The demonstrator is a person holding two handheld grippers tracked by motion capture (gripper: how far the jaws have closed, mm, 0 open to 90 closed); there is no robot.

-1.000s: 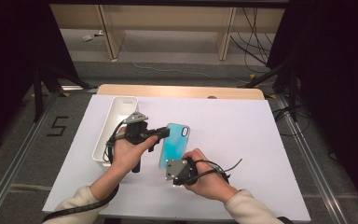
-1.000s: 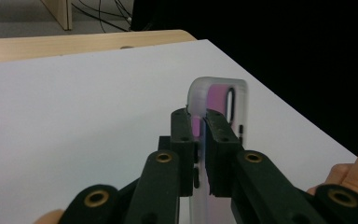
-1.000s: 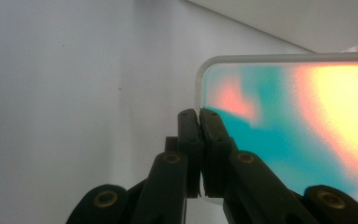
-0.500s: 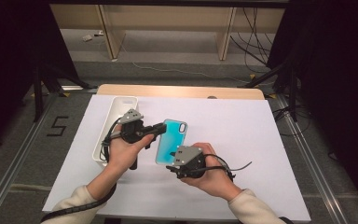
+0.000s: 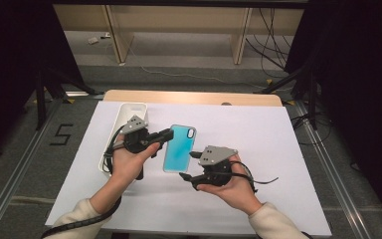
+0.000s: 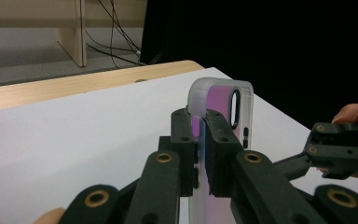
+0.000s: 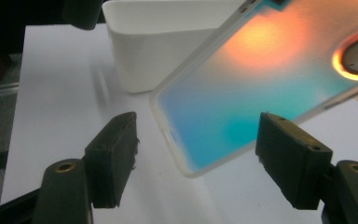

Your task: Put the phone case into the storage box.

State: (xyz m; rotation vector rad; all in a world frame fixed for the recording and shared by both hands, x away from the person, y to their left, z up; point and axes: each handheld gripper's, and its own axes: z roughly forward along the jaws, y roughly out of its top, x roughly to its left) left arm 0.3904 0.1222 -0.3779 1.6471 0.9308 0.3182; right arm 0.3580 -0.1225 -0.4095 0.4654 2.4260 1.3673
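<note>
- A phone case (image 5: pixel 178 148), teal in the high view and shading to pink and orange in the tool views, is held clear of the white bench (image 5: pixel 288 149), roughly over the middle of it and somewhat toward the left edge.
- The left tool (image 5: pixel 166 134) is seen clamped on the case: in the left gripper view its two black jaws are pressed against both faces of the case (image 6: pixel 219 112), which stands on edge between them with its camera cutout toward the far end.
- The grip is taken on the long side of the case near its camera end, as the high view shows.
- The right tool (image 5: pixel 188 165) is held wide open, with nothing gripped.
- In the right gripper view (image 7: pixel 196 154) the rounded lower corner of the case (image 7: pixel 242 93) is seen between the two spread jaws, apart from both pads.
- The right tool is also seen at the right of the left gripper view (image 6: pixel 340 151), low and just beside the case.
- A white tray (image 5: pixel 124 112) is set near the far left corner of the bench, behind the left hand (image 5: pixel 129 162); its wall is seen behind the case in the right gripper view (image 7: pixel 163 42).
- The right hand (image 5: pixel 231 186) is placed toward the near edge of the bench, a cable (image 5: pixel 263 180) trailing from its tool to the right.
</note>
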